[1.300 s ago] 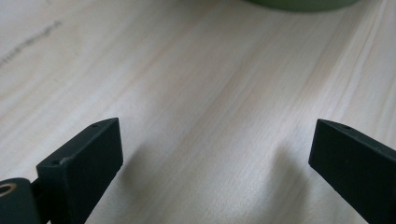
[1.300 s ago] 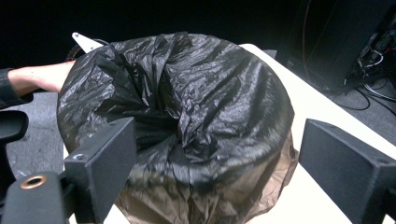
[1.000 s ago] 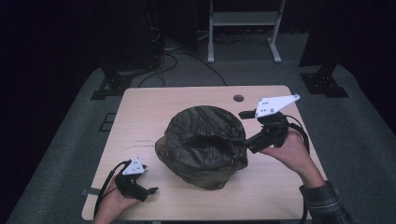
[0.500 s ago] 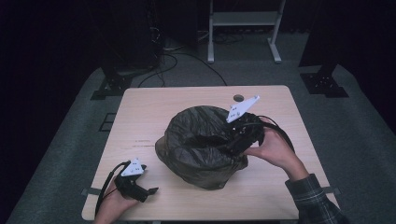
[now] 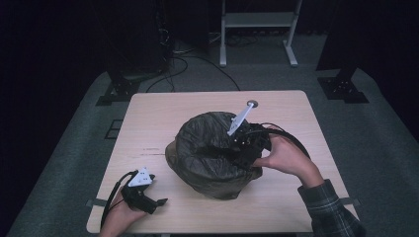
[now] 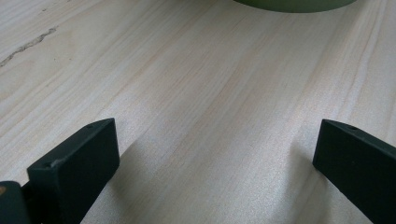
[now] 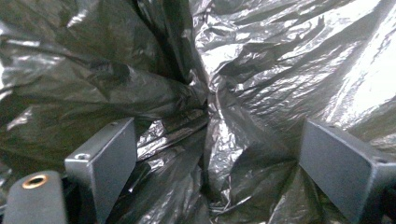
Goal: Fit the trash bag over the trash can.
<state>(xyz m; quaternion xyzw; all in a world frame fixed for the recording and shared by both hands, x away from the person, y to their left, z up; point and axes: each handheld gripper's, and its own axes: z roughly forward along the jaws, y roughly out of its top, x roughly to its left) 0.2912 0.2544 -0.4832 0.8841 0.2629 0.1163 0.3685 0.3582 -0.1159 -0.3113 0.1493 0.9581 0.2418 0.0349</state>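
A crumpled black plastic bag [image 5: 212,150], lining a round container whose pale green rim [image 6: 299,4] peeks in at the top edge of the left gripper view, sits at the middle of the light wooden table [image 5: 163,113]. The right gripper [image 5: 243,154] leans in over the bag's right side from the person's right hand [image 5: 284,158], its black body pressed down among the folds and its grey three-cornered plate sticking up and away. In the right gripper view the jaws stand wide, with glossy creased film [image 7: 219,93] bunched between and around them; a ridge of the film rises in the gap, yet the pads do not pinch it, so nothing is held. The left gripper [image 5: 157,201] rests low at the near left corner of the table in the left hand [image 5: 121,212], well apart from the bag, jaws spread wide over bare wood with nothing between them.

From above, the right gripper's jaw tips are lost against the dark plastic, and whether they touch the container's wall beneath the bag cannot be told. The bag hides the container's body in the high view. A small round fitting [image 5: 252,103] lies in the tabletop beyond the bag; the room around the table is too dark to read
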